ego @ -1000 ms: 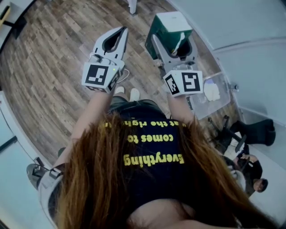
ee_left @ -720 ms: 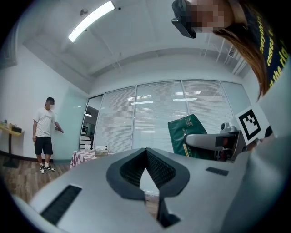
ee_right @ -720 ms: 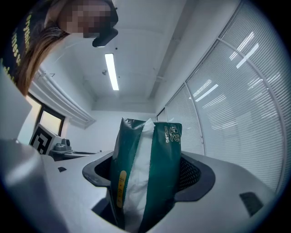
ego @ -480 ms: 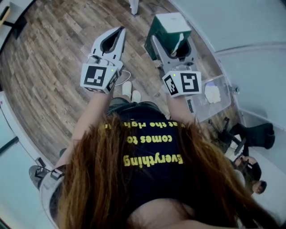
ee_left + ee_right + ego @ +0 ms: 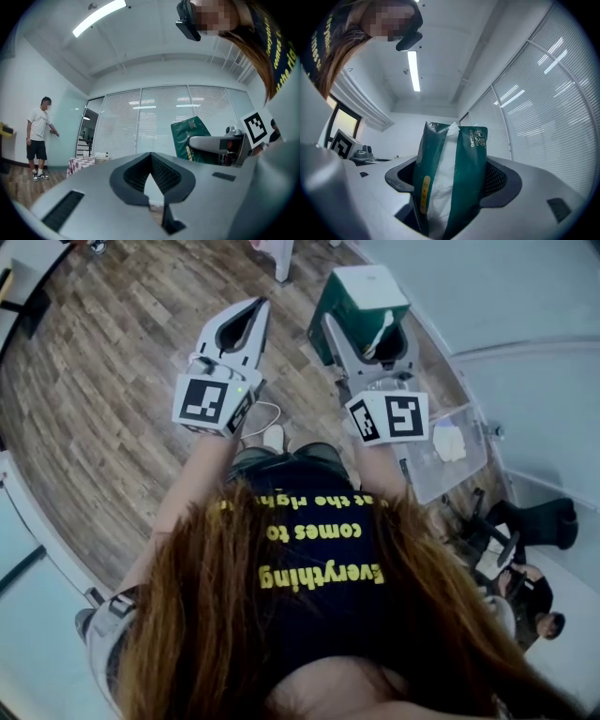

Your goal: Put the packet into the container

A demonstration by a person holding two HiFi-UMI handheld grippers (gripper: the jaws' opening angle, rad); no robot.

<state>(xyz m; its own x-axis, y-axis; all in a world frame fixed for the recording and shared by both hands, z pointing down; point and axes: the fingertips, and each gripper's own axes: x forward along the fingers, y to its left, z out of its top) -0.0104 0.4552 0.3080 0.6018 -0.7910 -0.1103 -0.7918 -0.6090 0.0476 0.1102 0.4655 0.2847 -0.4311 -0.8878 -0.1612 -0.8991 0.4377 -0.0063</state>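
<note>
Mid-carry: right gripper's (image 5: 367, 334) jaws pinch the packet (image 5: 361, 287), which next needs lowering into the container (image 5: 469, 465) nearby; left gripper's (image 5: 253, 307) jaws are pressed together.

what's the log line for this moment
right hand-held gripper: shut on green packet | left hand-held gripper: shut, empty | clear container: packet not in

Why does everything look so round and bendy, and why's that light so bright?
Head view: the wide lens curves the wooden floor. Left gripper view: dark rounded corners, the ceiling light glares white. Right gripper view: the green packet looks sharp, the window blinds bow outward.
</note>
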